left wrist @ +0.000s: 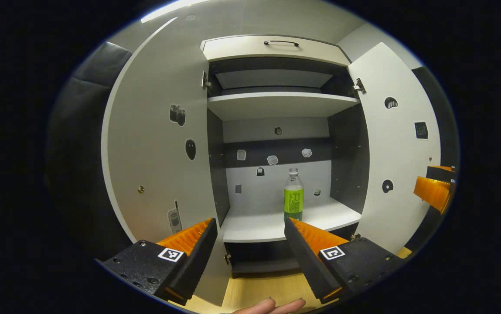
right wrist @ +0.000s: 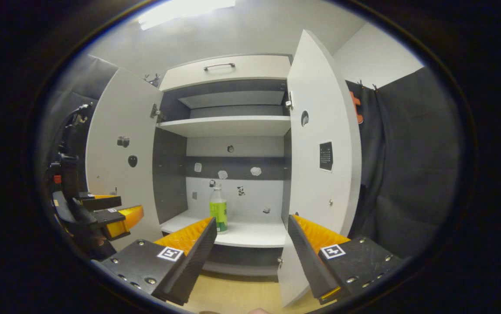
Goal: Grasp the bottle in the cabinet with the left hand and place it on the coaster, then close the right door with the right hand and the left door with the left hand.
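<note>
Cabinet [left wrist: 276, 104] stands with left door [left wrist: 154, 144] and right door [left wrist: 392, 148] swung wide; bottle [left wrist: 294, 196] upright on the pale lower shelf [left wrist: 254, 224]; left gripper [left wrist: 250, 244] and right gripper [right wrist: 250, 242] both spread, empty, short of the shelf; wood floor [left wrist: 272, 288] below.

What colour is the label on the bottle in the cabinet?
Bright green, on the bottle; clearest in the left gripper view.

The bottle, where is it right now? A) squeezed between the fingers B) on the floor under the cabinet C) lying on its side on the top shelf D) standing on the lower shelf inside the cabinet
D: the bottle stands upright on the lower shelf of the open cabinet, ahead of the left gripper, whose fingers are spread apart and not touching it.
</note>
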A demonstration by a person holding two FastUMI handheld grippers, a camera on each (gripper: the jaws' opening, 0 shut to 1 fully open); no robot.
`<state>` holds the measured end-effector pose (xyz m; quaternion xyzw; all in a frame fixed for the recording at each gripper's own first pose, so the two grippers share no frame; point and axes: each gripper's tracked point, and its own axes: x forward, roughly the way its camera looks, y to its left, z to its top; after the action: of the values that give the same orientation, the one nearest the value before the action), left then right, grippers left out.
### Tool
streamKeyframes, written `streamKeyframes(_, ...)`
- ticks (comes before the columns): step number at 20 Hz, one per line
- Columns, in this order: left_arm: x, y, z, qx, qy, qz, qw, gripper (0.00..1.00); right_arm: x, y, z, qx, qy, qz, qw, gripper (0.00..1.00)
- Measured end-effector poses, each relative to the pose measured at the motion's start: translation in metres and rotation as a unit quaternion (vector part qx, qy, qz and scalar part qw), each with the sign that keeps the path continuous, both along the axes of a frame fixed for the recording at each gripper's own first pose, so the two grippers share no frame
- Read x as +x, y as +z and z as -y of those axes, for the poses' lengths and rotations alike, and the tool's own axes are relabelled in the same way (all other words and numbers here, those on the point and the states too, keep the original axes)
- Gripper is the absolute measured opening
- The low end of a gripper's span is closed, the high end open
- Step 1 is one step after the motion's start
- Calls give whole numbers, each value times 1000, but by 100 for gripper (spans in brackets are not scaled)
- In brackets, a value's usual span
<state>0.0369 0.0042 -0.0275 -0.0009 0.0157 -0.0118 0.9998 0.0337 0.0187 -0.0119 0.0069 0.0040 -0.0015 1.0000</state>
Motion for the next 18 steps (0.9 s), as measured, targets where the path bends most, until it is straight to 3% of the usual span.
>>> streamKeyframes(11, 68, -22, 21, -10, -20, 1, 1000, 98, 8, -8, -2, -4, -1, -2, 1000, 99)
streamKeyframes(18, 133, -29, 60, -11, -64, 17, 998, 98, 2, -18, 4, -17, -6, -7, 1000, 99)
